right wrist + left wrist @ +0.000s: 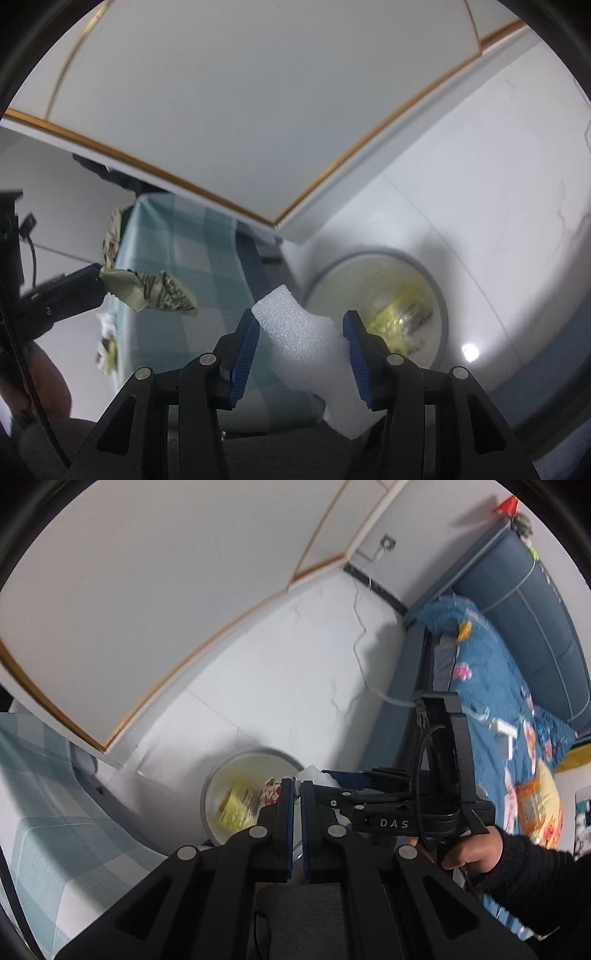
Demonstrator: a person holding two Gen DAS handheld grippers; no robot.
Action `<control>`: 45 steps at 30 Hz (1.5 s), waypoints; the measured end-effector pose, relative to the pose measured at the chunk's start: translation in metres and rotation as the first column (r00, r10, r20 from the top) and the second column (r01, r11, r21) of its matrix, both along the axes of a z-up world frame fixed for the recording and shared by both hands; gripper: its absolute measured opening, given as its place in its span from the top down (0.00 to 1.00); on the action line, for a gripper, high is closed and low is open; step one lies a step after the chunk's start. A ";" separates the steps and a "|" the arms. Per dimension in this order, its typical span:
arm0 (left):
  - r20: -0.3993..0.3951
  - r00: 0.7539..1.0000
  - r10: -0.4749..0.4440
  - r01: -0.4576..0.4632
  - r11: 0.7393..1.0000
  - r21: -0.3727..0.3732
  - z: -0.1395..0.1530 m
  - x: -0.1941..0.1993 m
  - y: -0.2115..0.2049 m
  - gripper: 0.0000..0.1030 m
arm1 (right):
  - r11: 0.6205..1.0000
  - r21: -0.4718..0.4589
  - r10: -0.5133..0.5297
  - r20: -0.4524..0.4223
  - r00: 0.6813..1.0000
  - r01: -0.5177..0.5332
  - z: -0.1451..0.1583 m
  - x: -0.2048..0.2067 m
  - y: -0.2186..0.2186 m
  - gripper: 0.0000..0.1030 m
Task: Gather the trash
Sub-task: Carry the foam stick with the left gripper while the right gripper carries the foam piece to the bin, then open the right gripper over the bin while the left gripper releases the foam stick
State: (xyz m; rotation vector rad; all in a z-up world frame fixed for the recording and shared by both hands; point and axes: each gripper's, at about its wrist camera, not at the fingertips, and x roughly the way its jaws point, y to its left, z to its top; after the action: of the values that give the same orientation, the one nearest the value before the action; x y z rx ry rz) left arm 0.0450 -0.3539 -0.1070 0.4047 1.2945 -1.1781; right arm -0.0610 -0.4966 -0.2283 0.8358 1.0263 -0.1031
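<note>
My right gripper [301, 350] pinches a white foam scrap [306, 343] beside the round grey-rimmed bin [439, 295]; my left gripper [297, 827] is pressed on a crumpled printed wrapper [151, 290]. Both hang short of the rim, so releasing now risks dropping 2 pieces onto the floor.

Trash bin [255, 760] contents blurred, bin partly hidden behind left tongs [297, 794]

Trash bin [376, 314] on the floor [498, 184] right of the checked-cloth table [184, 240], wrappers [236, 805] inside.
</note>
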 end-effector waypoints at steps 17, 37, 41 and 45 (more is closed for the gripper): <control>-0.096 0.992 -0.078 0.086 0.993 0.081 -0.048 -0.002 -0.024 1.00 | 0.996 -0.023 -0.085 -0.085 0.993 0.084 -0.027 -0.019 -0.018 0.23; 0.031 0.988 0.149 -0.152 0.984 0.099 -0.024 0.011 0.010 0.98 | 0.940 -0.328 -0.113 -0.046 0.993 0.092 0.057 -0.019 -0.010 0.11; 0.064 0.977 0.202 -0.207 0.976 0.074 -0.010 0.013 0.021 0.98 | 0.917 -0.390 -0.093 -0.007 0.996 0.083 0.088 -0.016 0.001 0.10; 0.104 0.961 0.256 -0.262 0.964 0.047 0.004 0.013 0.035 0.98 | 0.896 -0.436 -0.071 0.044 0.997 0.083 0.120 -0.014 0.012 0.09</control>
State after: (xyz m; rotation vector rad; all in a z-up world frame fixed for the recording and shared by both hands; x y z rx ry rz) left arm 0.0585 -0.3193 -0.1032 0.3210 1.2586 -0.8903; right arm -0.0749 -0.4843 -0.1085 0.4627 0.8973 -0.3768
